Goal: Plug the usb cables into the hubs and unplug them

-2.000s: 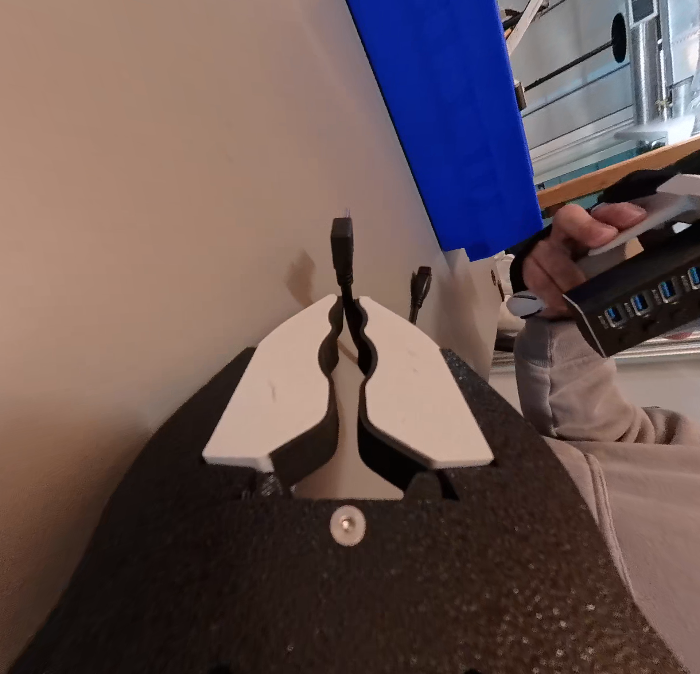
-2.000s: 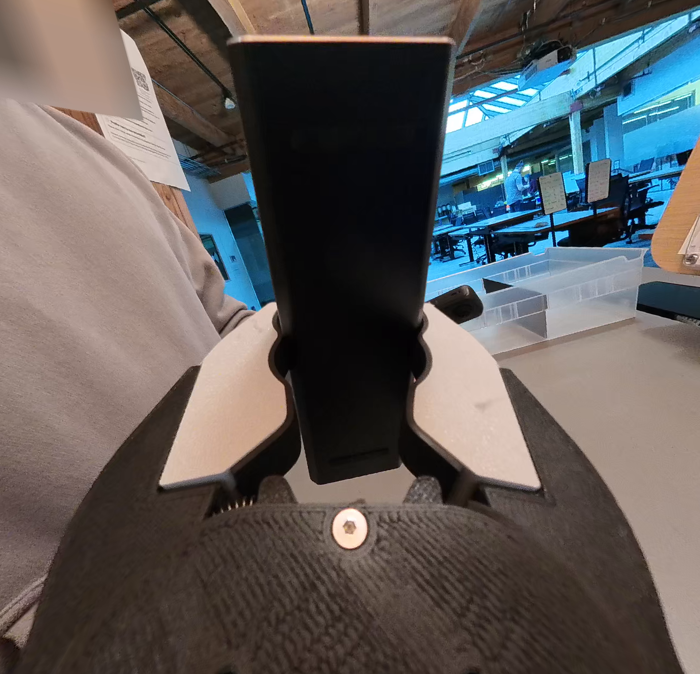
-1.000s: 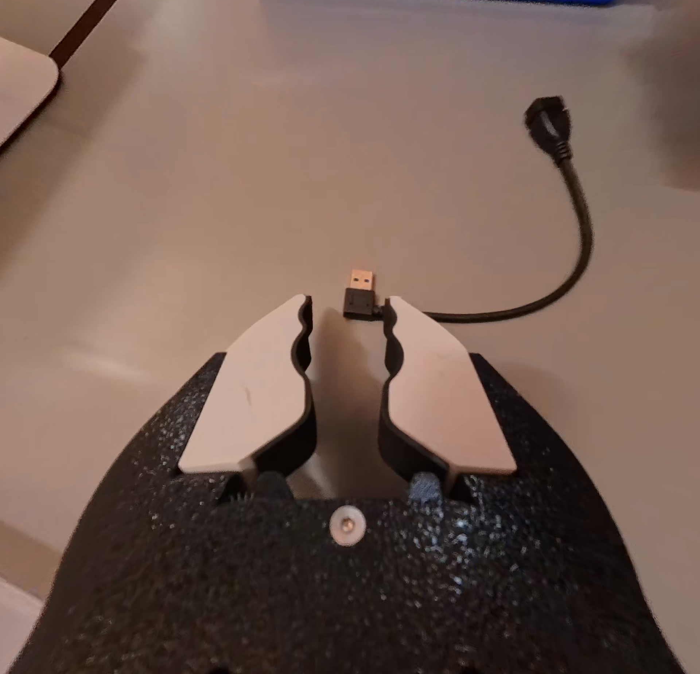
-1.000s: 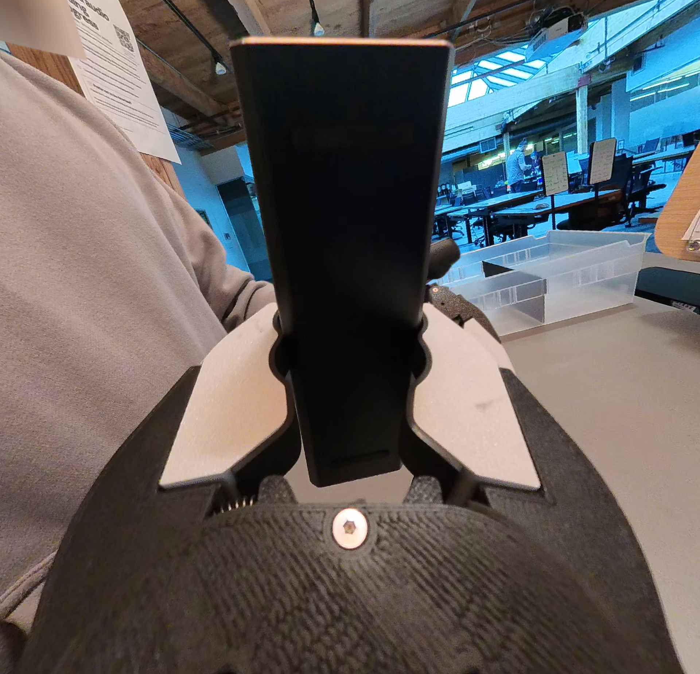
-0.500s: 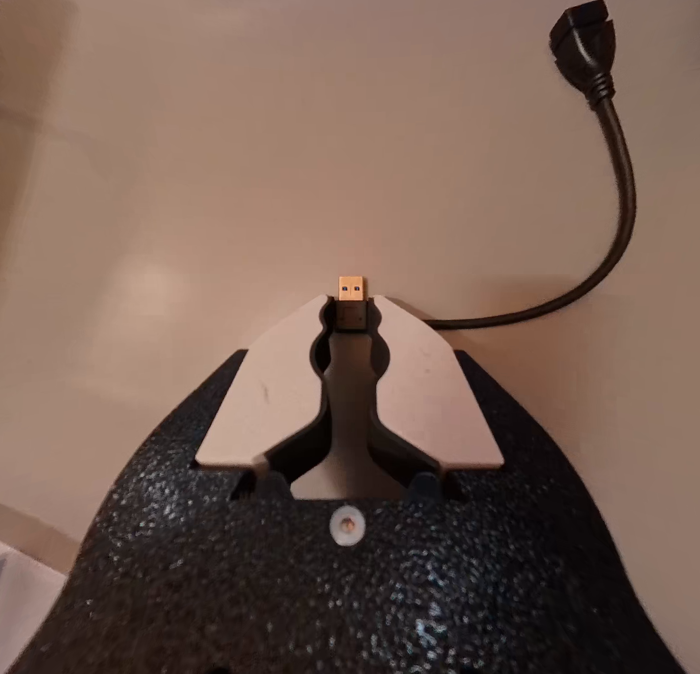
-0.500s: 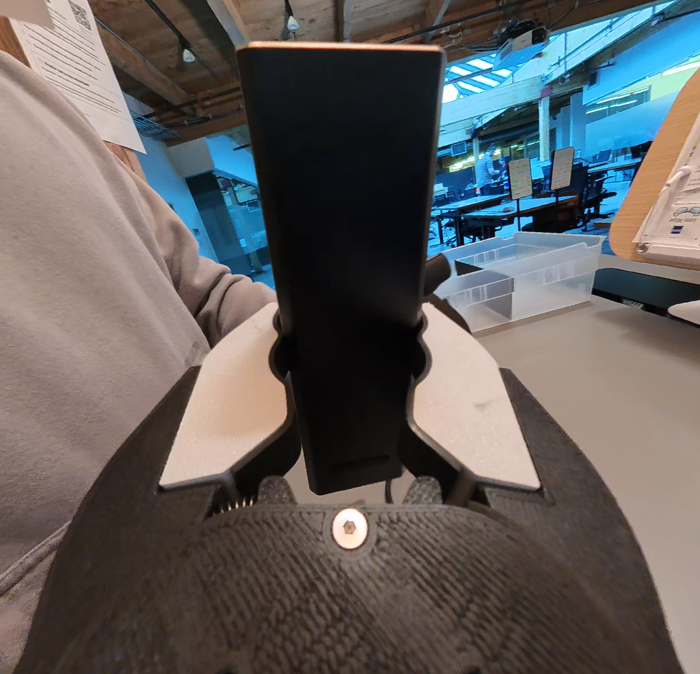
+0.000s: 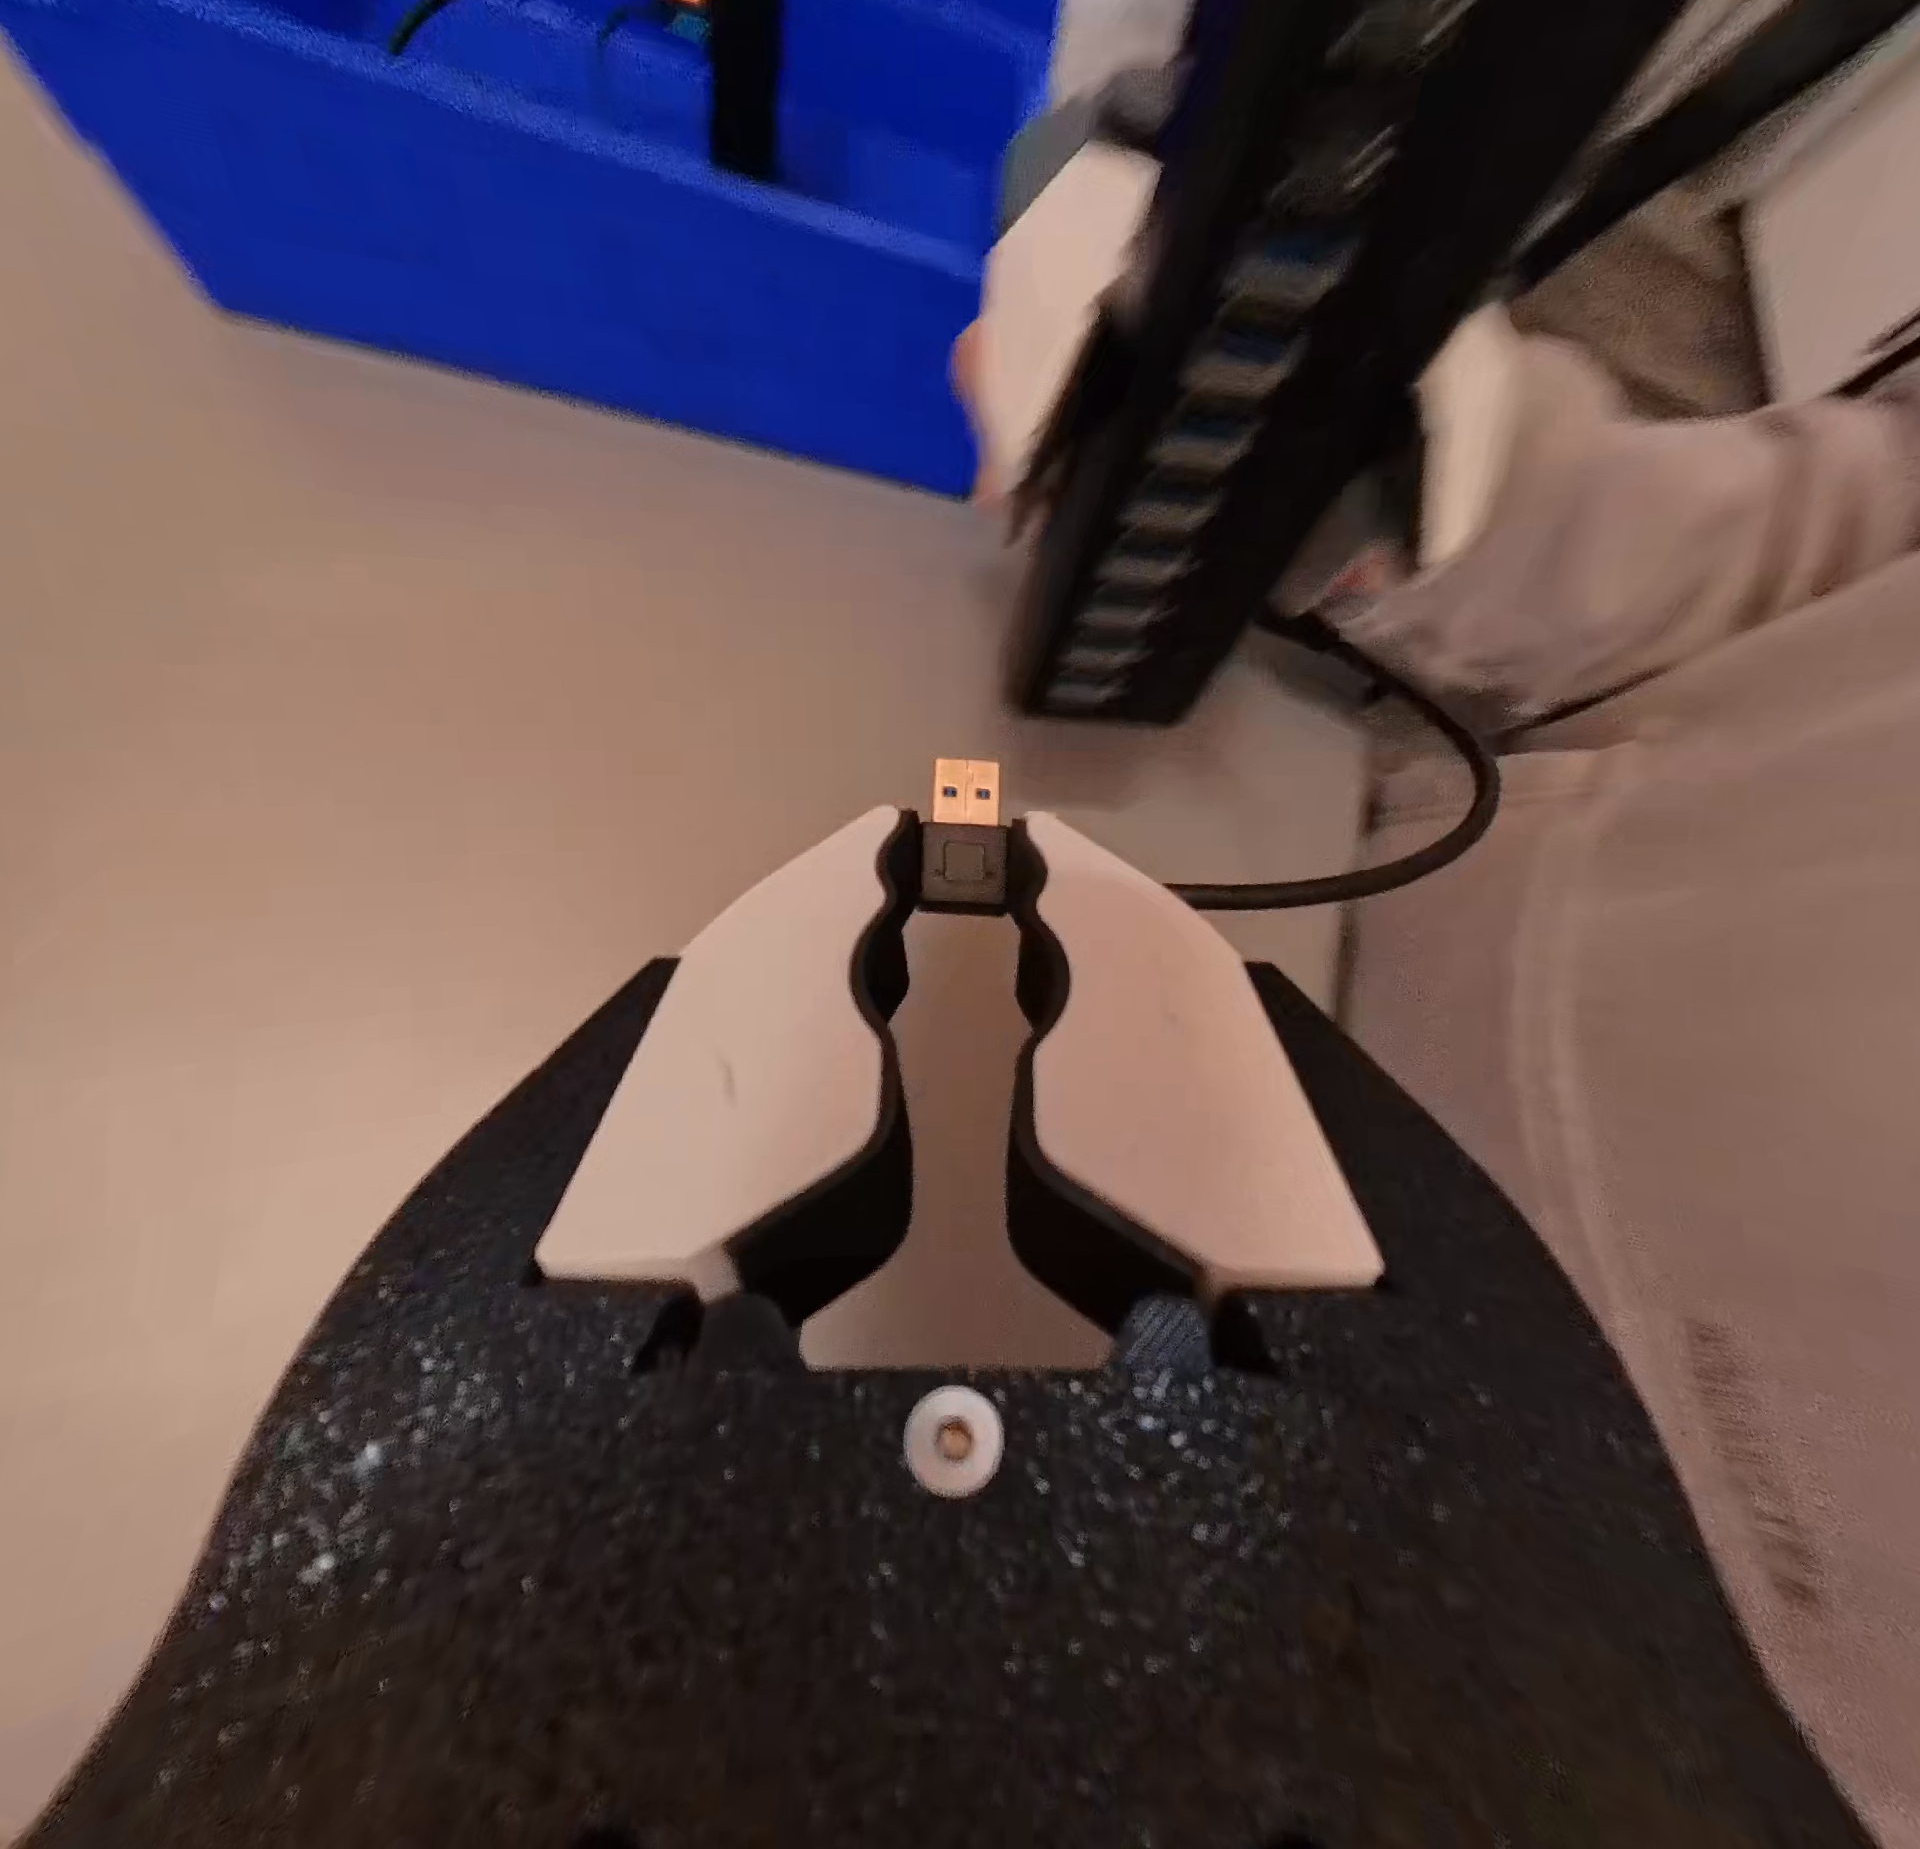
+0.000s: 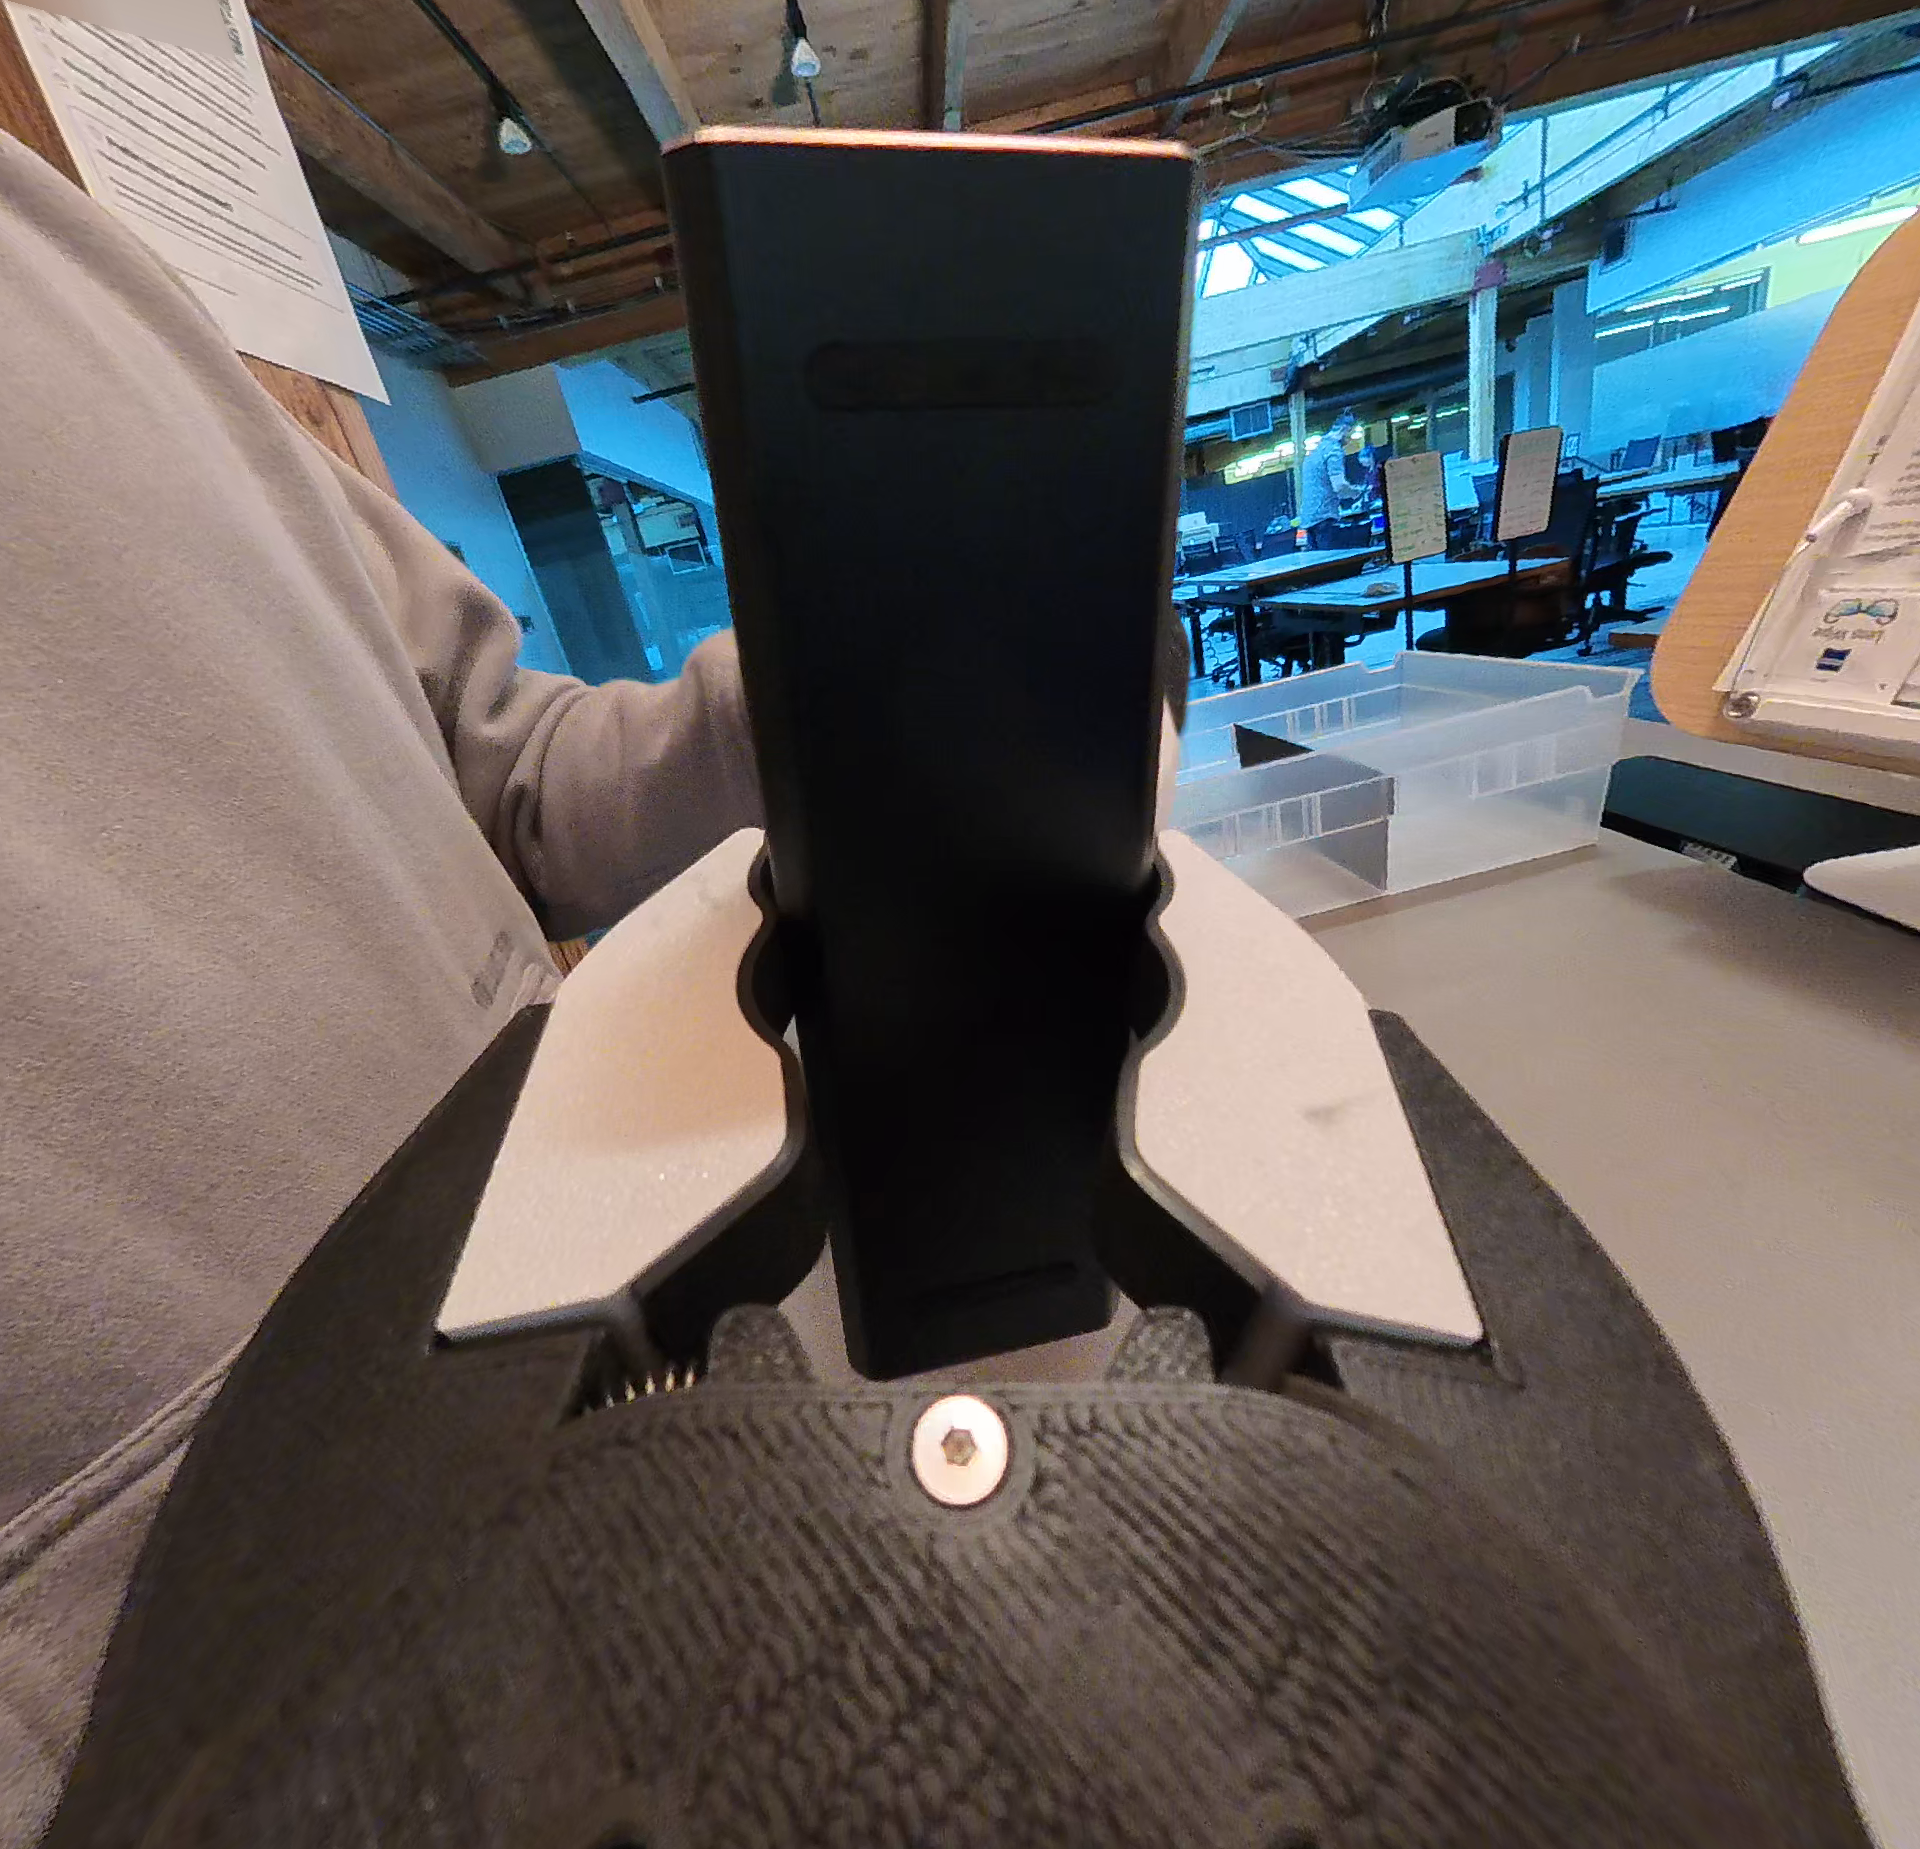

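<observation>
My left gripper (image 7: 963, 831) is shut on the black head of a USB plug (image 7: 966, 864). Its gold metal tip (image 7: 968, 789) sticks out past the fingertips, and its black cable (image 7: 1382, 854) curves off to the right over the table. Ahead to the right, blurred, the black USB hub (image 7: 1195, 428) with a row of blue ports hangs a little above the table. My right gripper (image 8: 956, 864) is shut on that hub (image 8: 935, 656), which stands upright between the fingers with its plain back toward the camera.
A blue bin (image 7: 520, 189) with cables inside stands at the far left of the beige table (image 7: 416, 760). A person's grey sleeve (image 7: 1662, 511) is at right. A clear plastic divided tray (image 8: 1455, 760) sits on the table beyond the hub.
My left gripper closed on the USB plug lying on the table, lifted it and turned toward the hub, which now shows ahead. The right gripper kept holding the hub, shifting slightly.
</observation>
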Action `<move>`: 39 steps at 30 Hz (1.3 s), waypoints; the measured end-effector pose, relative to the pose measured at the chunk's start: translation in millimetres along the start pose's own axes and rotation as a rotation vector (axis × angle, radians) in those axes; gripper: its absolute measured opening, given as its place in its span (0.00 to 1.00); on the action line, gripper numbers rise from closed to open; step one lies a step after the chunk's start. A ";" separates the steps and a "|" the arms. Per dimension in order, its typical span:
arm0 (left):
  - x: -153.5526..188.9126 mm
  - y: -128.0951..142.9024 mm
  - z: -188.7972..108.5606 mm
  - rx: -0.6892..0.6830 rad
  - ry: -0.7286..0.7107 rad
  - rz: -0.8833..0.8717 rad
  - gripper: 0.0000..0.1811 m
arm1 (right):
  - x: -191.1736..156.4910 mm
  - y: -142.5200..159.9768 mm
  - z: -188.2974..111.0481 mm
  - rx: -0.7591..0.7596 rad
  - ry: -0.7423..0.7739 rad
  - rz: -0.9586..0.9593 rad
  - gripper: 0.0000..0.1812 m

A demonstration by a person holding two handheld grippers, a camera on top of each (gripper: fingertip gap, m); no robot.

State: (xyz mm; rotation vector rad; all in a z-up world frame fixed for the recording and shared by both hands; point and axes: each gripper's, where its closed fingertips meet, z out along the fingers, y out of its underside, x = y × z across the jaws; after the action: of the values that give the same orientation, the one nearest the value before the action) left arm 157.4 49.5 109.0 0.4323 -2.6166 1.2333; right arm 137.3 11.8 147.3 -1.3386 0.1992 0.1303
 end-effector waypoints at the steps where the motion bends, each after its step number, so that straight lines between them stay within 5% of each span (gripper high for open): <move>1: 9.6 -8.4 -2.1 0.001 0.033 0.000 0.09 | 0.2 -0.5 0.3 0.002 0.003 -0.008 0.36; 10: 30.3 -35.3 9.0 -0.035 0.032 -0.026 0.09 | 0.2 0.4 5.2 -0.009 0.011 -0.034 0.37; 25: 27.9 -33.0 15.4 -0.043 -0.033 -0.083 0.09 | 4.3 10.2 13.0 -0.060 0.048 -0.041 0.36; 39: 26.8 -30.7 16.4 -0.129 -0.099 0.072 0.08 | 4.0 22.2 17.9 -0.153 0.036 -0.036 0.36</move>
State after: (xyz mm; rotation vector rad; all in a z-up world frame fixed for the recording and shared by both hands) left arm 142.0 13.6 129.1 0.3888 -2.7983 1.0806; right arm 137.8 34.2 129.2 -1.4969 0.1990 0.0927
